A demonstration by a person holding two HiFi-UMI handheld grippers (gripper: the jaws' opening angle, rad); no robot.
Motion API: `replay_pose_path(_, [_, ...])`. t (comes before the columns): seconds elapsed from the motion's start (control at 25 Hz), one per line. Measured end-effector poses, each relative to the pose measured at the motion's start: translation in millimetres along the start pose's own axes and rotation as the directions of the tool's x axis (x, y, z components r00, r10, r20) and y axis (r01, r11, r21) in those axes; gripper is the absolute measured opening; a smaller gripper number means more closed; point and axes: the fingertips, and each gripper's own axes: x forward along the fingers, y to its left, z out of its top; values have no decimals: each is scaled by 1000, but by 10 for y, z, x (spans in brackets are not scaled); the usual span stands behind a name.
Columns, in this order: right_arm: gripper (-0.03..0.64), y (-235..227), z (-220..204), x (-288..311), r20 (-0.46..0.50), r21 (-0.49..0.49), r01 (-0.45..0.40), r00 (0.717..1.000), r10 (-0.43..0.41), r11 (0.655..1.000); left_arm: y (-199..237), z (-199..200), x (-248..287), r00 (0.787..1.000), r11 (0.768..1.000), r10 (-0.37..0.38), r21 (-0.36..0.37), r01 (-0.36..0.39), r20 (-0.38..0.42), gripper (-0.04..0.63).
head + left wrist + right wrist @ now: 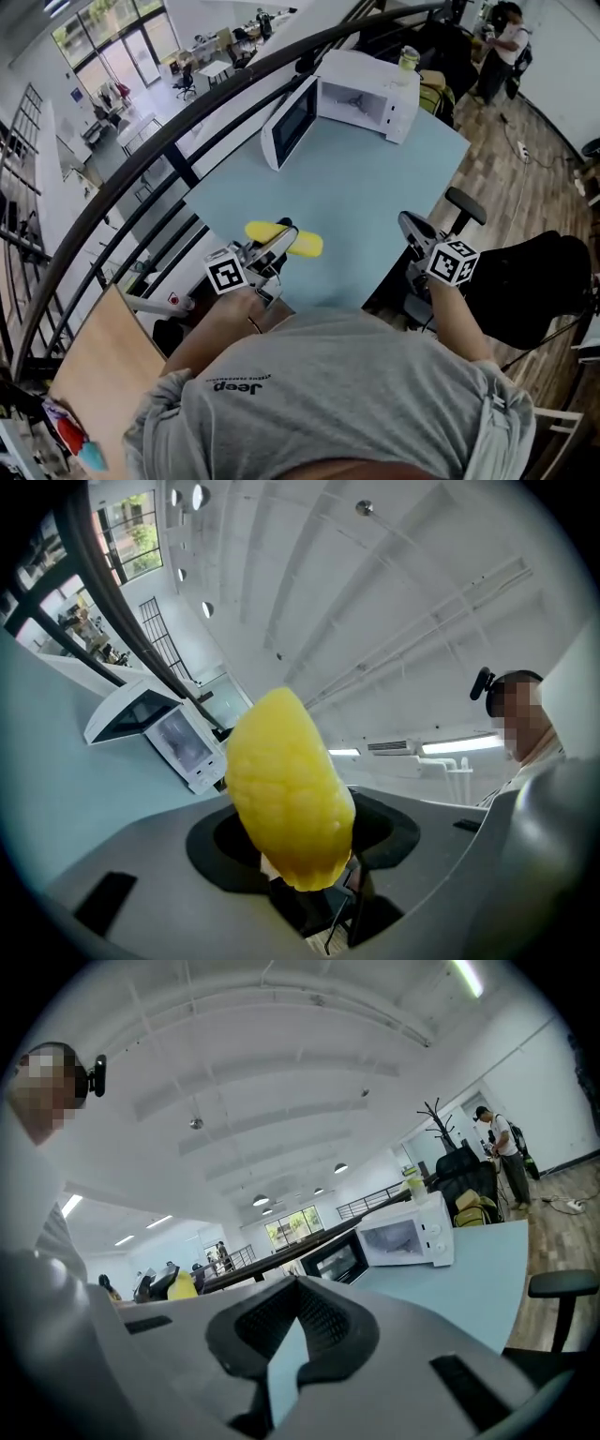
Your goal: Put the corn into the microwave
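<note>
At the near edge of the table (375, 206), my left gripper (278, 239) is clamped on the corn (307, 246), its long axis crosswise to the jaws. The open microwave (370, 97) lies well ahead, somewhat rightward. My right gripper (412, 228) hangs slightly parted, empty.

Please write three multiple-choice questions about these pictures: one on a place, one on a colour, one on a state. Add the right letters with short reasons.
1. Where does the microwave stand?
A) at the far end of the table
B) on the floor
C) on a chair

2. What colour is the corn?
A) green
B) yellow
C) white

3. How is the microwave's door?
A) shut
B) open
C) missing

Answers:
1 A: it sits on the table, far from the person.
2 B: the piece in the left gripper is yellow.
3 B: the door is swung out and the inside shows.
</note>
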Motion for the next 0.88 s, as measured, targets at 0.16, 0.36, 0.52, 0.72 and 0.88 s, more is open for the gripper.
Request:
replay_pose_path(0.16, [18,62,13,396,-14,4,25,1000,-25,1000,344,168,-108,1000,999,-20,-49,20,-12,238])
replay_pose_path(0.36, [18,57,138,640,-2,9,79,997,-79,997,644,293,-238,999,996,-37,-85,34,-34,238])
replay_pose_path(0.52, [18,10,314,744,26,11,126,992,-126,992,808,414,-240,997,996,-52,-78,47,-65,238])
replay_pose_path(0.72, [18,-40,421,803,20,2,164,986,-164,986,932,574,-140,996,993,-77,-89,72,-55,238])
replay_pose_path(0.88, [18,-121,584,690,28,3,171,985,-171,985,859,597,88,994,992,-89,-97,84,-55,237])
